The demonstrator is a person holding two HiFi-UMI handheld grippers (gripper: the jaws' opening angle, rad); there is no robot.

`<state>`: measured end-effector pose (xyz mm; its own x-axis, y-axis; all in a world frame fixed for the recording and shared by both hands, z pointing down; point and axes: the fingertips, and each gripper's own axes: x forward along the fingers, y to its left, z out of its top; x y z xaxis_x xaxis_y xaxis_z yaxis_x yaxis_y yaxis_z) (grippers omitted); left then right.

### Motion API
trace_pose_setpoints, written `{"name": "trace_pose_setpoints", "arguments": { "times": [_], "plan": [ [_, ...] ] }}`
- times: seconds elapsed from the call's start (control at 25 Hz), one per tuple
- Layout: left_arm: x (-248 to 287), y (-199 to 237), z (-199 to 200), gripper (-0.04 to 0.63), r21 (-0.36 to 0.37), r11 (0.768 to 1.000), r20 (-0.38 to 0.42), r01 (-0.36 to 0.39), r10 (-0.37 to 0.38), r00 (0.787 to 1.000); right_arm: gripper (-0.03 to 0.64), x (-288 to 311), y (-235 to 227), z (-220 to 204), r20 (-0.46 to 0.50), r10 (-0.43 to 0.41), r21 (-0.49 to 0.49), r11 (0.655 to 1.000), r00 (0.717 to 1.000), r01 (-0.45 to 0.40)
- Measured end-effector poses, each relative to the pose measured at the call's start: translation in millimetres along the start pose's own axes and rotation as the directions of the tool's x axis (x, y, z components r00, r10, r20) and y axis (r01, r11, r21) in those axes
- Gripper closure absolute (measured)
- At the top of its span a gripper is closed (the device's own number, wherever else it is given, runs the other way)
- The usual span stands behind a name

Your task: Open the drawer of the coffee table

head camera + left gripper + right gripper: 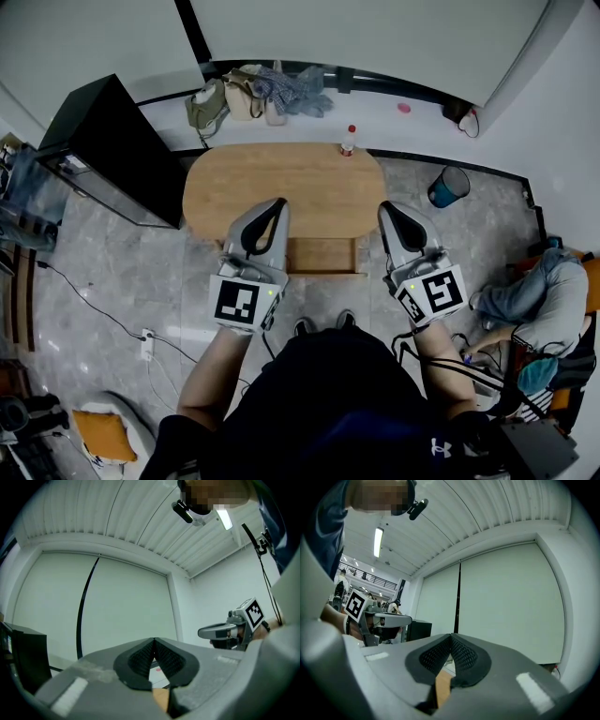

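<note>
The person stands at the near side of an oval wooden desk (281,183) and holds both tools out level over its near edge. The left hand-held gripper (277,203) is clenched: in its own view the two ribbed black pads meet along one line with nothing between them. The right hand-held gripper (385,208) is clenched in the same way and is also empty. Each carries its marker cube at the rear, close to the person's wrist. The two are well apart, one on either side of the drawer (322,255).

The drawer juts out of the desk's near edge toward the person, its pale wooden inside showing from above. It lies lower than the two tools, and neither one touches it. The person's shoes (323,323) stand just behind it on the grey stone floor (141,281).

On the far rim of the desk stands a small bottle with a red cap (348,141). A black cabinet (112,150) sits to the left of the desk, and a blue bin (448,186) stands to its right. Bags and cloth (258,92) are heaped by the far wall. Another person (539,295) sits at the right edge of the head view.
</note>
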<state>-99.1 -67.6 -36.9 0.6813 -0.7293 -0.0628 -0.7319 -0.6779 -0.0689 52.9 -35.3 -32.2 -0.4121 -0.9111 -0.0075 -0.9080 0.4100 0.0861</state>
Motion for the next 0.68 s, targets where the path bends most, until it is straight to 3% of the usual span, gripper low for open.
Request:
{"name": "trace_pose_setpoints", "arguments": {
  "times": [0.68],
  "plan": [
    [-2.7, -3.3, -5.2, 0.594, -0.016, 1.000, -0.009, -0.015, 0.015, 1.000, 0.615, -1.7, 0.1, -3.0, -0.004, 0.007, 0.007, 1.000, 1.000, -0.007]
  ]
}}
